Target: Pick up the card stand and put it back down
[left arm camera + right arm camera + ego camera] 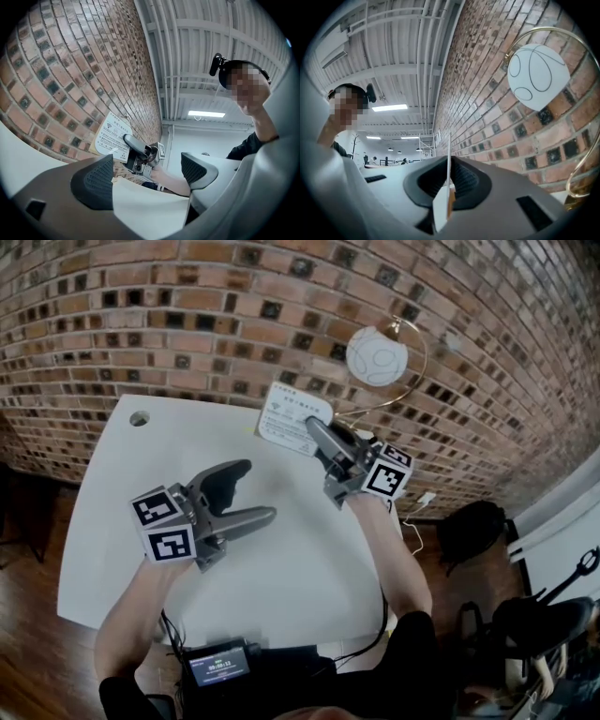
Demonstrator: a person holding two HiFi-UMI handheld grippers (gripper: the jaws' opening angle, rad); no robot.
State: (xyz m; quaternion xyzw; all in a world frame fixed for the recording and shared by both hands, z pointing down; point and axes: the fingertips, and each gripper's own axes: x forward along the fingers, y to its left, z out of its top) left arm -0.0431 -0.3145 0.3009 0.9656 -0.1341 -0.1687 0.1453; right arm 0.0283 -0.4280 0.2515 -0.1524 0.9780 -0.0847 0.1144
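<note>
One card stand (286,416), seemingly light, stiff and slick, is pinched by its edge in my right gripper (317,433); my left gripper (255,493) hangs spread, empty.

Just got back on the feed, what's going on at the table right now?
A person works over a white table with a gripper in each hand. The right gripper is clamped on the card stand near the table's far edge, by the brick wall and a globe lamp. Whether the stand is off the surface isn't clear. The left gripper is open and empty, apart from the stand.
</note>
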